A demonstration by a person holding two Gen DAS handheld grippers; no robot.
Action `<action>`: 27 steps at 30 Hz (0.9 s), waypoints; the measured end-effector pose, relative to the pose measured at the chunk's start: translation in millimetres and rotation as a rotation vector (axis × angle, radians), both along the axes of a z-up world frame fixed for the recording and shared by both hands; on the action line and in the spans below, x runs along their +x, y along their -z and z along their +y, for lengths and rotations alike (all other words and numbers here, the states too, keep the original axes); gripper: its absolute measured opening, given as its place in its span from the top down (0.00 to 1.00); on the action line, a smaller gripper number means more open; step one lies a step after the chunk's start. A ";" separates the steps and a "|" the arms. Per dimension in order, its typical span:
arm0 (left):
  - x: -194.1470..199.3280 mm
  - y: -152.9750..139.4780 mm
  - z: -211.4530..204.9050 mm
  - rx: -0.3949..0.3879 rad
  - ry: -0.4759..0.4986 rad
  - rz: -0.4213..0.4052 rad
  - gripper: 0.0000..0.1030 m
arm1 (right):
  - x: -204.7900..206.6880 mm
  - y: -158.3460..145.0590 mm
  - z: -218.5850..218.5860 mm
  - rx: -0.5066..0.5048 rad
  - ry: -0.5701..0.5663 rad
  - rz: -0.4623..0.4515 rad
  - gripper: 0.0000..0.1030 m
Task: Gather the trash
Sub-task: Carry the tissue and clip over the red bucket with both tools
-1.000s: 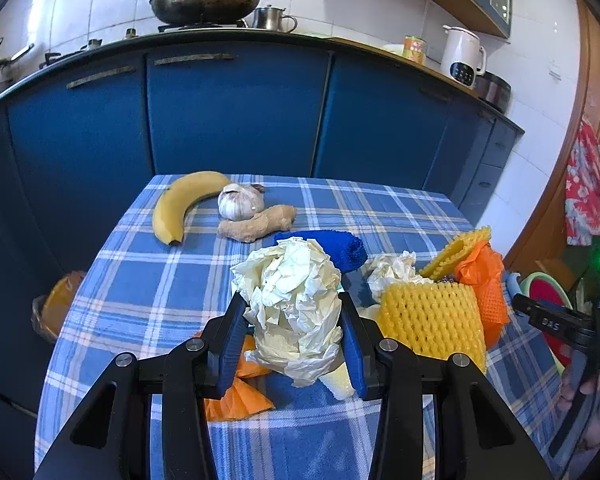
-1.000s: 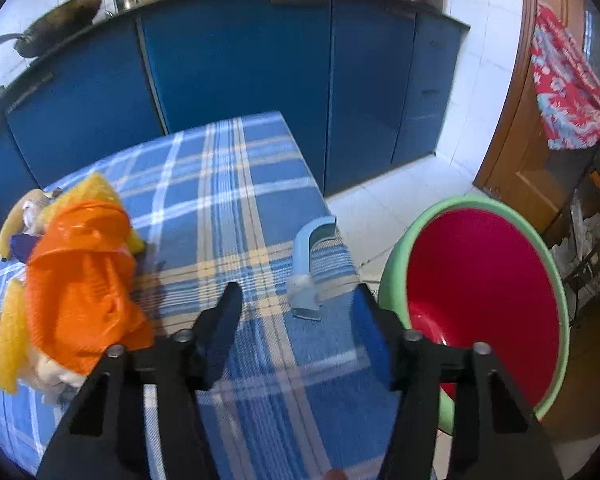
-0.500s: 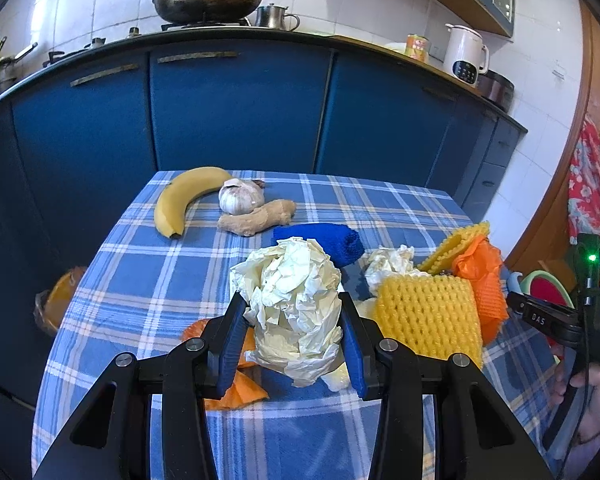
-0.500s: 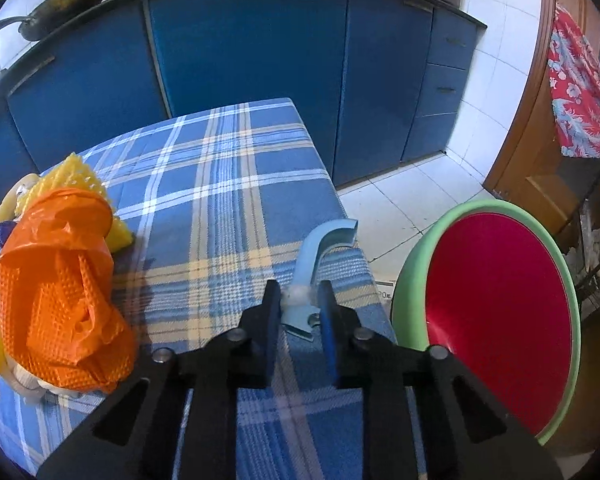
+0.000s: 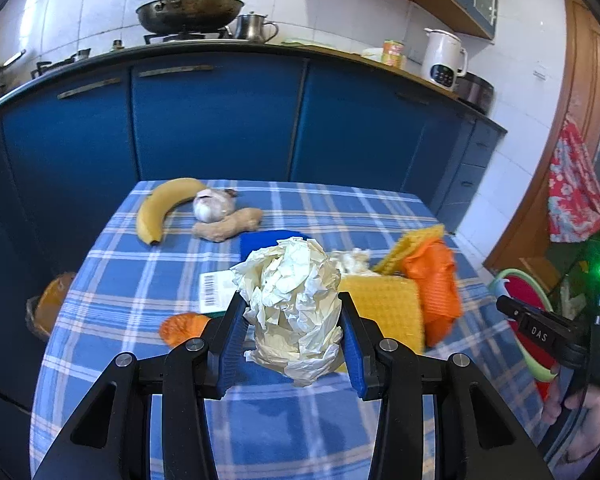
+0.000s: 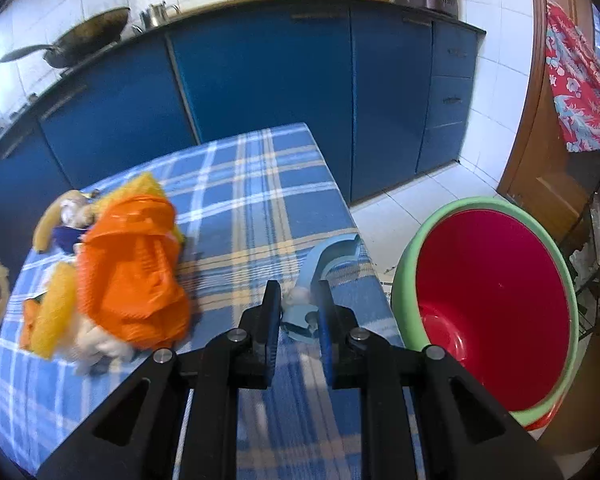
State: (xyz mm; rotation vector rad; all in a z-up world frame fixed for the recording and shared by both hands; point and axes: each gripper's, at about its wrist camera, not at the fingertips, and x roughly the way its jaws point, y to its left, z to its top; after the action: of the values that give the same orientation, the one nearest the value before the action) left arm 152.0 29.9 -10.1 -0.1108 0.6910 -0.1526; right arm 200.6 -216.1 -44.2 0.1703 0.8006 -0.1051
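Observation:
My left gripper (image 5: pixel 290 320) is shut on a crumpled ball of white paper (image 5: pixel 294 300) and holds it above the blue checked tablecloth (image 5: pixel 280 432). My right gripper (image 6: pixel 298 308) is shut on a curved light-blue plastic piece (image 6: pixel 324 256) at the table's right edge. A green bin with a red inside (image 6: pixel 496 304) stands on the floor just right of it. An orange net bag (image 6: pixel 132 264) and yellow foam nets (image 5: pixel 384 304) lie on the table. The right gripper also shows in the left wrist view (image 5: pixel 540 332).
A banana (image 5: pixel 160 208), a garlic bulb (image 5: pixel 210 208), a ginger root (image 5: pixel 226 226), a blue sponge (image 5: pixel 260 240), a barcode label (image 5: pixel 216 290) and an orange scrap (image 5: pixel 182 326) lie on the table. Blue cabinets (image 5: pixel 220 120) stand behind it.
My right gripper closed on the light-blue plastic piece and lifted it slightly. My left gripper rose a little with the paper ball, uncovering the barcode label.

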 end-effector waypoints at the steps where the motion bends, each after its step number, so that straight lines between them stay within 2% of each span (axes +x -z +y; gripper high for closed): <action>1: -1.5 -1.6 -3.1 -0.002 0.008 0.000 0.56 | -4.5 -3.6 0.5 0.004 -0.006 -0.008 0.81; 9: -9.1 -12.6 -40.0 -0.033 0.118 0.019 0.56 | -39.4 -27.0 -10.7 0.040 -0.015 -0.056 0.81; 16: -8.3 -18.8 -90.2 -0.050 0.233 0.046 0.56 | -70.3 -46.8 -41.3 0.029 0.016 -0.084 0.81; 20: -3.5 -15.8 -125.1 -0.056 0.304 0.085 0.56 | -82.3 -46.7 -65.2 0.040 0.040 -0.072 0.81; 27: 0.5 -12.9 -185.0 -0.037 0.405 0.101 0.56 | -94.4 -32.6 -108.6 0.068 0.074 -0.053 0.81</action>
State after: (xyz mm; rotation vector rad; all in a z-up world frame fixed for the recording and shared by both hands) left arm 152.5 -155.0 2.8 -0.0126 0.8063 -0.5515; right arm 106.3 -324.7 -11.7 0.2666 0.7453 -0.1427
